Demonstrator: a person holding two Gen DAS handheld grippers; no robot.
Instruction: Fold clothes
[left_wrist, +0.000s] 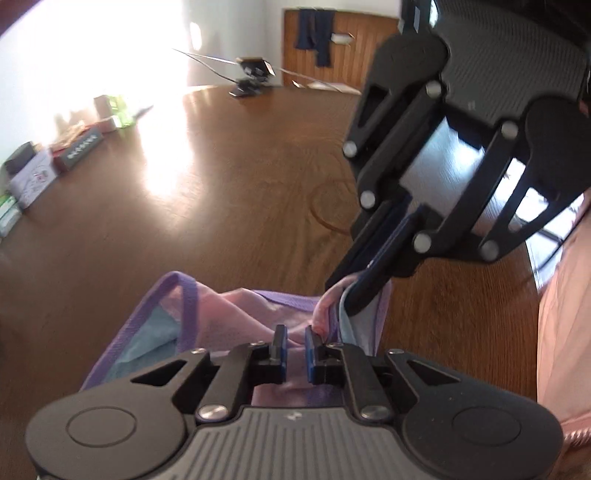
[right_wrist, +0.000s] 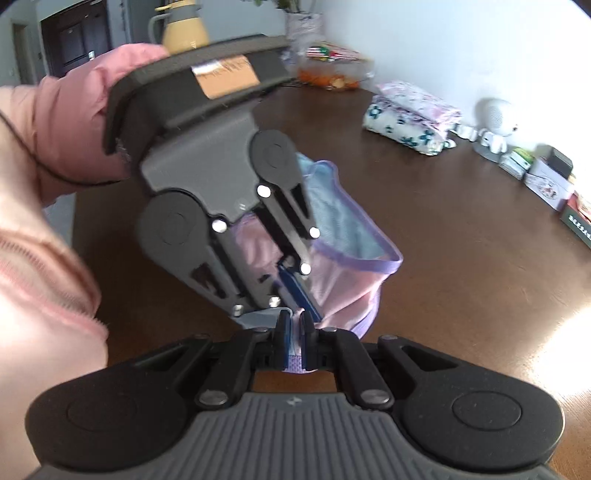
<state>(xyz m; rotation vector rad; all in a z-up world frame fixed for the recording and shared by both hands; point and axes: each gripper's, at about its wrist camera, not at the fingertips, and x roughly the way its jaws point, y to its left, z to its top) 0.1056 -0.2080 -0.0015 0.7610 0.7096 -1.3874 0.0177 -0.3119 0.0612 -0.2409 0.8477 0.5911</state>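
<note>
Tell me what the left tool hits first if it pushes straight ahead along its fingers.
Most likely the pink garment with purple trim bunched just past the left tool; the right tool sits slightly right of that line, though depth is unclear.

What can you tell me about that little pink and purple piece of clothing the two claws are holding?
The garment is small, of thin pale pink fabric with purple ribbed trim and a light blue inner side. It hangs bunched and crumpled above the brown table. The right gripper is shut on a trimmed edge. The left gripper has fabric between its fingers, which stand slightly apart.
</note>
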